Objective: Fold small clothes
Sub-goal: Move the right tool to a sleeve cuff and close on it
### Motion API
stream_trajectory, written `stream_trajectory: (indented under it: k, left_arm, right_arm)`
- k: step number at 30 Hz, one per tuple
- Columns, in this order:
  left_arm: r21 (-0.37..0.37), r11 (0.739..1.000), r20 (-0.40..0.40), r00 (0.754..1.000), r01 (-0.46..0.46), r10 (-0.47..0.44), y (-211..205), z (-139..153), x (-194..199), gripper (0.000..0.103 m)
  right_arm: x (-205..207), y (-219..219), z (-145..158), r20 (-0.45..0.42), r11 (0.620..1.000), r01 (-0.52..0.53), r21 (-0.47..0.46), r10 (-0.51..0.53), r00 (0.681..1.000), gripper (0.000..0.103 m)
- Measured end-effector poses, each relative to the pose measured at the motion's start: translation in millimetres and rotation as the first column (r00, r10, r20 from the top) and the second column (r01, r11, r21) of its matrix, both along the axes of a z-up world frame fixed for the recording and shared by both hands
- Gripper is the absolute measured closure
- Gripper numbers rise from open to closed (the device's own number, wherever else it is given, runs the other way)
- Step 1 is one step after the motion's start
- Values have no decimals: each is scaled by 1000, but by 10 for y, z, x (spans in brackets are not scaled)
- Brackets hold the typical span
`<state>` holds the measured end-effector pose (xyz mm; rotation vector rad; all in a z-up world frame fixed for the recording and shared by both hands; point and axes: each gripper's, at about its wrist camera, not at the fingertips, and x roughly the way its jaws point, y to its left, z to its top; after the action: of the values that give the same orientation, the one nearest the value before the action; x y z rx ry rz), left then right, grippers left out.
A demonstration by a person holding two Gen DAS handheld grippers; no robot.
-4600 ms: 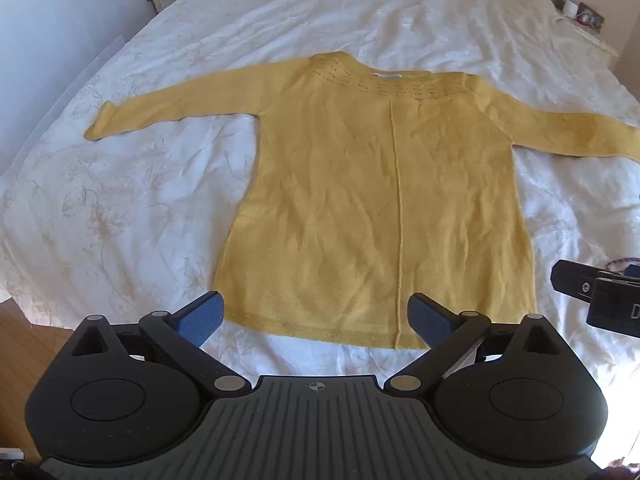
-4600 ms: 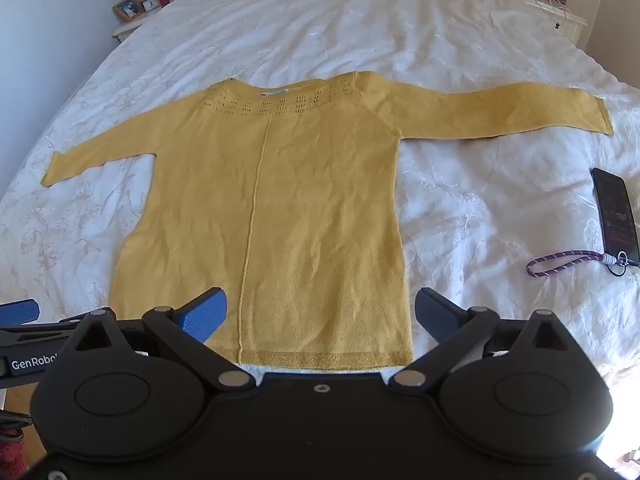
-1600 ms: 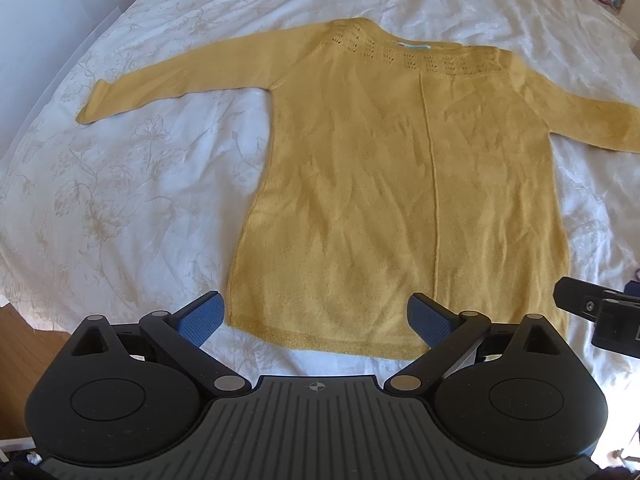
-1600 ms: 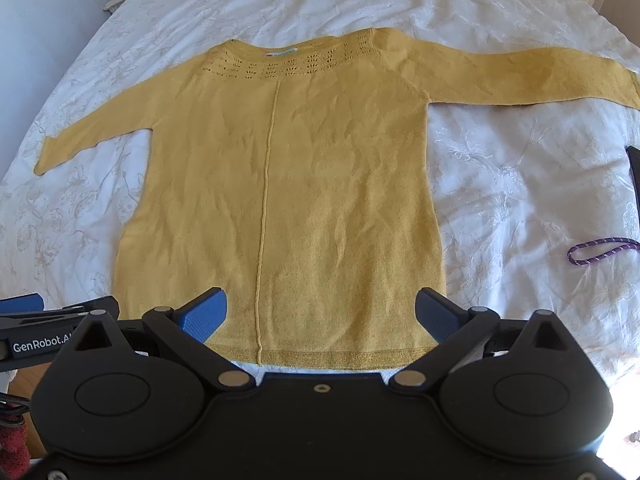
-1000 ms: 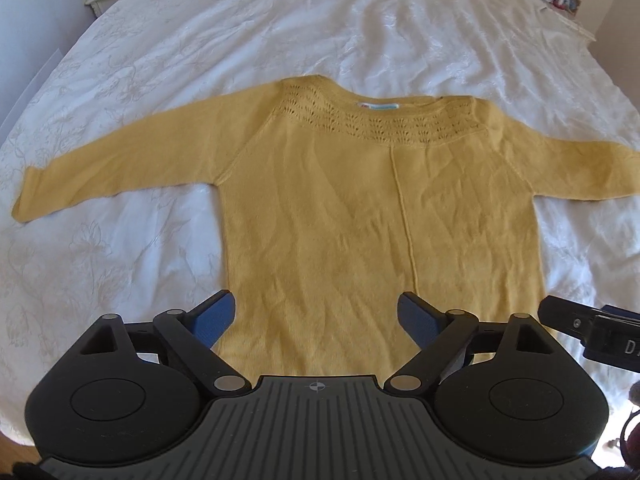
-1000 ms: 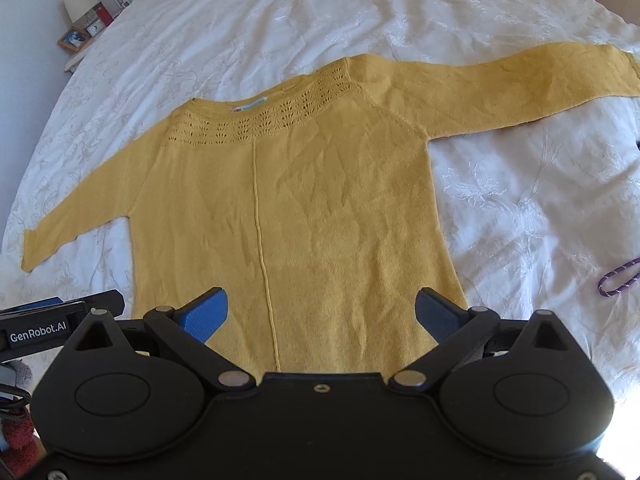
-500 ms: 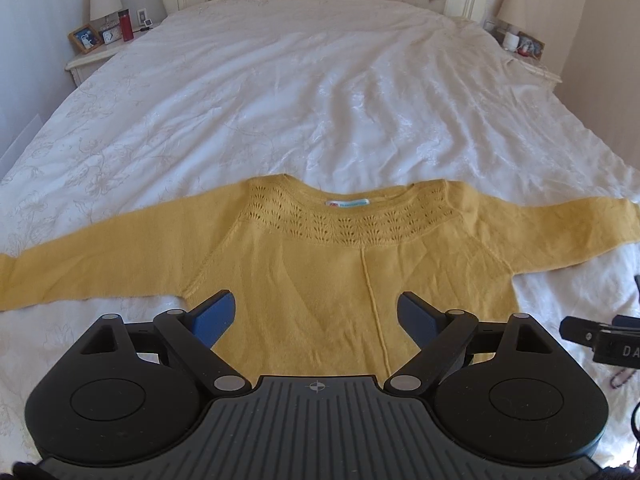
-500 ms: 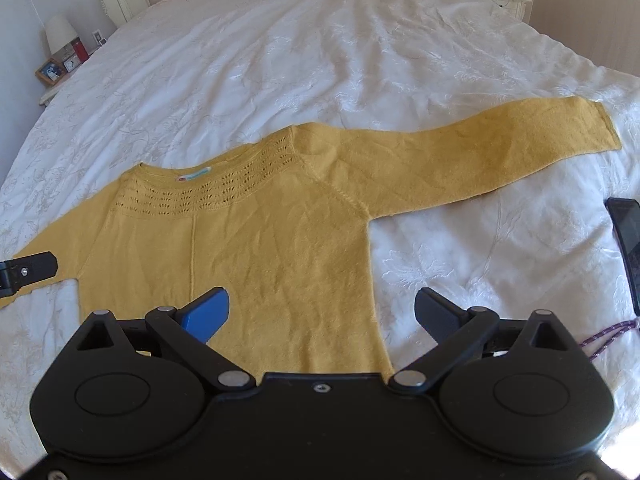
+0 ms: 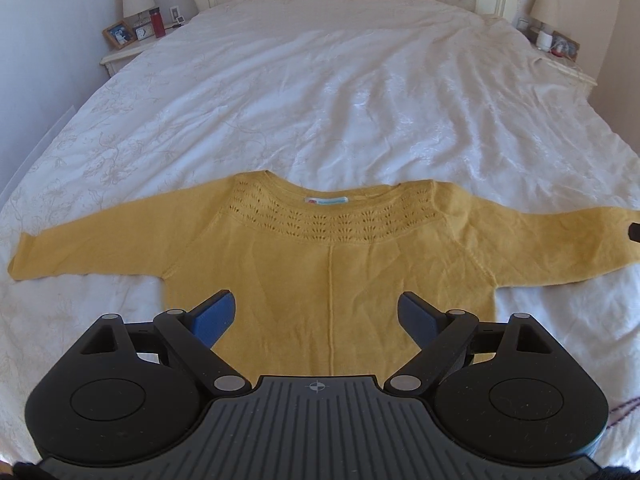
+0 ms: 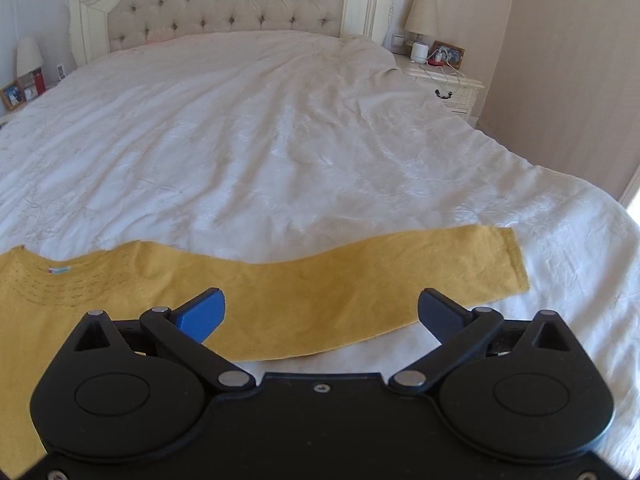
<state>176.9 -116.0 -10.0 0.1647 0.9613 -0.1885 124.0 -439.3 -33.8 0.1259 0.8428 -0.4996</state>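
Observation:
A yellow knit sweater [image 9: 328, 272] lies flat on the white bed [image 9: 340, 100], neckline away from me, both sleeves spread out sideways. My left gripper [image 9: 316, 316] is open and empty, above the sweater's chest. My right gripper [image 10: 320, 312] is open and empty, above the sweater's right sleeve [image 10: 360, 280], whose cuff [image 10: 514, 260] lies to the right. The sweater's hem is hidden below both grippers.
A tufted headboard [image 10: 224, 4] stands at the far end. Nightstands with lamps and photo frames flank the bed, one on the left [image 9: 132, 40] and one on the right [image 10: 440, 64]. A beige wall [image 10: 560, 60] is at the right.
Both grippers have moved forward over the sweater and tilted up, so the headboard now shows. The right gripper has swung right over the right sleeve. Both stay open.

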Motion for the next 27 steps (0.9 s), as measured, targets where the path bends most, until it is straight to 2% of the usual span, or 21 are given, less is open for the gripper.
stream_trajectory:
  k: [2, 6, 9, 12, 14, 18, 22, 25, 27]
  left_arm:
    - [-9, 1000, -4, 1000, -10, 10, -110, -6, -30, 14]
    - [-80, 995, -45, 998, -55, 51, -232, -30, -76, 14]
    - [-64, 994, -51, 995, -87, 83, -292, -51, -89, 14]
    - [-36, 994, -57, 994, -100, 98, -341, -72, -99, 14]
    - [-24, 994, -65, 992, -108, 106, -353, -87, -97, 14]
    - [-18, 991, -82, 988, -136, 134, -371, -105, -106, 14]
    - [-11, 989, -90, 985, -150, 148, -370, -109, -119, 14]
    - [-3, 988, -91, 984, -154, 153, -363, -114, -128, 14]
    - [-4, 988, -96, 983, -156, 155, -334, -129, -124, 14]
  right_arm:
    - [46, -313, -93, -38, 1000, -13, 9, 13, 999, 1]
    - [40, -987, -183, -34, 997, 12, 80, -9, 999, 3]
    - [31, -1404, -285, -64, 997, 43, 57, -40, 997, 9]
    - [5, -1763, -394, -89, 996, 45, 80, -38, 995, 15]
    - [-3, -1969, -487, -109, 993, 52, 109, -40, 993, 25]
    - [4, -2287, -693, -148, 978, 75, 195, -47, 988, 38]
    - [22, -2428, -882, -178, 965, 76, 250, -32, 984, 37]
    - [19, -2449, -921, -165, 958, 92, 272, -48, 985, 35]
    - [17, -2478, -935, -155, 953, 103, 285, -60, 986, 37]
